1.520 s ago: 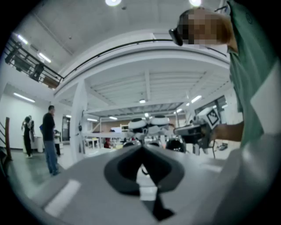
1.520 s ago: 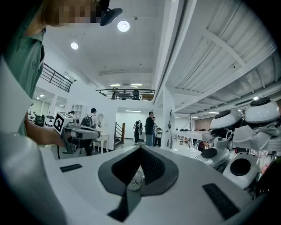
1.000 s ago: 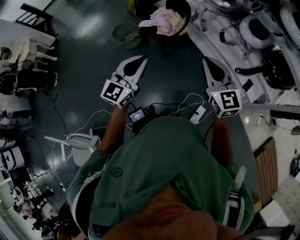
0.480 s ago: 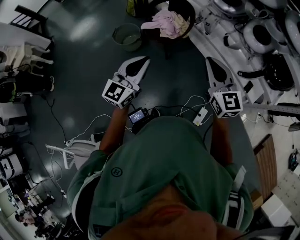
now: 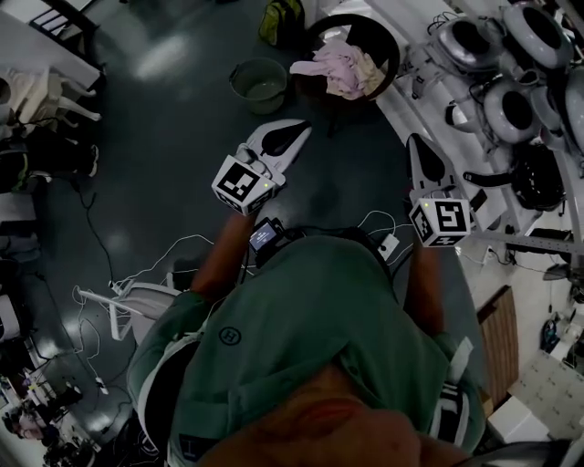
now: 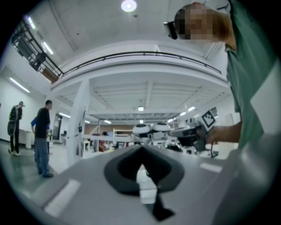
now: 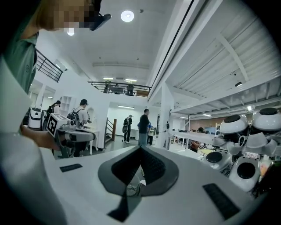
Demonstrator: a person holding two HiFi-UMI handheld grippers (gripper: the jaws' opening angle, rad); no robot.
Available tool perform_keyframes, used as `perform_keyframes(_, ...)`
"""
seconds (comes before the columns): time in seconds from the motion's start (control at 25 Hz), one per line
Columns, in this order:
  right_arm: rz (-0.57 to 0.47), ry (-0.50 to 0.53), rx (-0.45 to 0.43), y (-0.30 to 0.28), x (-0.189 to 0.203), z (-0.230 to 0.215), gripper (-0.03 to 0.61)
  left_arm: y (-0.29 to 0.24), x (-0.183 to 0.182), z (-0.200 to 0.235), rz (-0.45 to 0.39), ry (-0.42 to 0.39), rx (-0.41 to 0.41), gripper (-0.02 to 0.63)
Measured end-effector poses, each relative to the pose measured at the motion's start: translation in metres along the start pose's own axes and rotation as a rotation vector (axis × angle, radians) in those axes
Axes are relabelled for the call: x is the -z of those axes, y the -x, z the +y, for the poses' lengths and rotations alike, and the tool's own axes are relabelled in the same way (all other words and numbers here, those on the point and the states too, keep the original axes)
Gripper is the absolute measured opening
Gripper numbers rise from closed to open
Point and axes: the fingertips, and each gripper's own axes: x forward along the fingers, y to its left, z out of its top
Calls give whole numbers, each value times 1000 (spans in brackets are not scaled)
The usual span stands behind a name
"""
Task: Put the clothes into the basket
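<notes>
A dark round basket (image 5: 387,40) stands on the floor at the top of the head view. A pile of pale pink and cream clothes (image 5: 343,69) lies in it and hangs over its near rim. My left gripper (image 5: 303,129) points level toward the basket from below left, its jaws shut with nothing between them (image 6: 141,147). My right gripper (image 5: 416,140) is held level below right of the basket, also shut and empty (image 7: 141,148). Both are well short of the basket.
A green bucket (image 5: 258,82) sits on the dark floor left of the basket, a yellow-green bag (image 5: 283,18) behind it. White robot heads and gear (image 5: 497,96) line a bench on the right. Cables (image 5: 173,251) and a white chair (image 5: 137,306) lie at left.
Both grippers have moved forward together, still shut. The basket, clothes and bucket now sit lower and nearer in the head view.
</notes>
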Motion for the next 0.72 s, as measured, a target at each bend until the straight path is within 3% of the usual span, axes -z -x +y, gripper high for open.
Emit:
perform_keyframes(0.44,19,-11,-33,-66,5,-23,-4,-12,19,57,32,36,-64,5)
perform_keyframes(0.72,1,-36,-75,-113,16,-70,-3,-62,28,90,55,34,-97,5)
